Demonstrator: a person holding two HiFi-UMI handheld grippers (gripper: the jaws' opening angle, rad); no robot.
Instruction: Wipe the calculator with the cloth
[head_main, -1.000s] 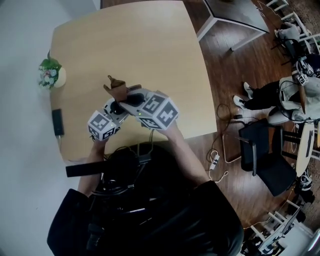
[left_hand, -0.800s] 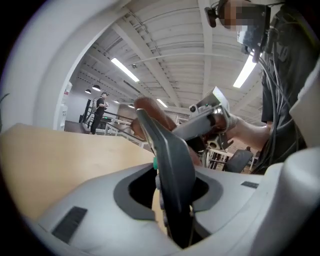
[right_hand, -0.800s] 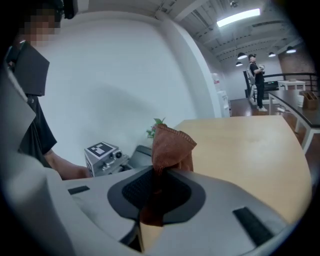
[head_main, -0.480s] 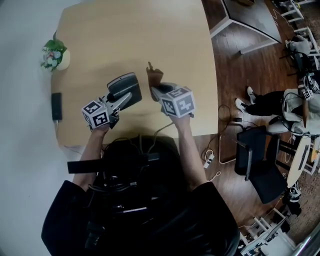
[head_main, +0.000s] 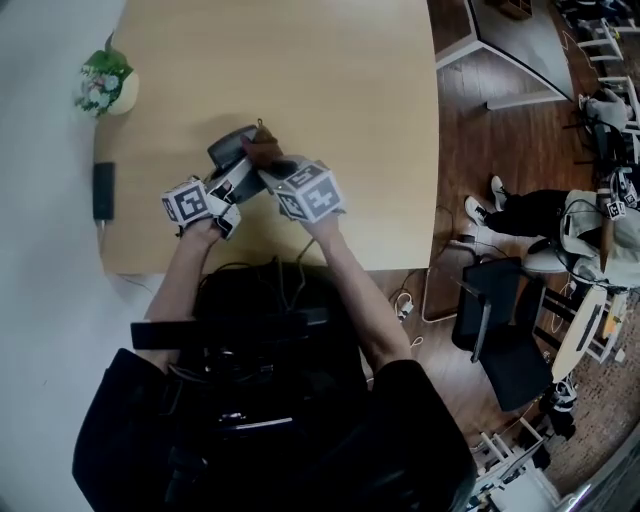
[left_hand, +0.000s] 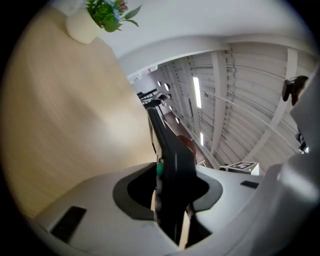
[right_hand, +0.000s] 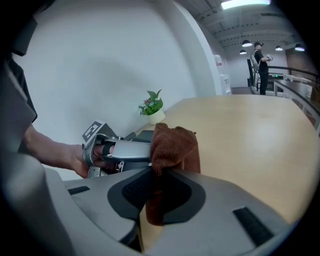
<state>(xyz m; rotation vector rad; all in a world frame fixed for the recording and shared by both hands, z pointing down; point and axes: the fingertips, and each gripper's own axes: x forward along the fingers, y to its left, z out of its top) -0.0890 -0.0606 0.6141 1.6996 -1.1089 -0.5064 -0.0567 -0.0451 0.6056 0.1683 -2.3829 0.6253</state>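
nearest me, over the near left part of the desk (head_main: 330, 80), both grippers are held close together. the left gripper (head_main: 238, 172) is clenched on the calculator (head_main: 230, 148); in the left gripper view the dark body stands edge-on between the jaws, a green key showing on its side. the right gripper (head_main: 270, 168) is clamped on the brown cloth (head_main: 262, 150), which bunches up above its jaws in the right gripper view.

half a second back the two were apart over the desk: the calculator lay with its face turned more towards me on the left and the cloth hung clear of it to the right. now the right gripper has come across to the left, and from the head view the cloth lies over the calculator's near right edge. it looks to touch, though i cannot be sure of the contact. the calculator is also tilted more onto its side than it was, and both grippers sit a little nearer the desk's near edge.

further out, a dark flat device (head_main: 103, 190) lies at the left edge by the near left corner, and a potted plant (head_main: 105, 85) stands further along that same edge. neither has moved on the desk.
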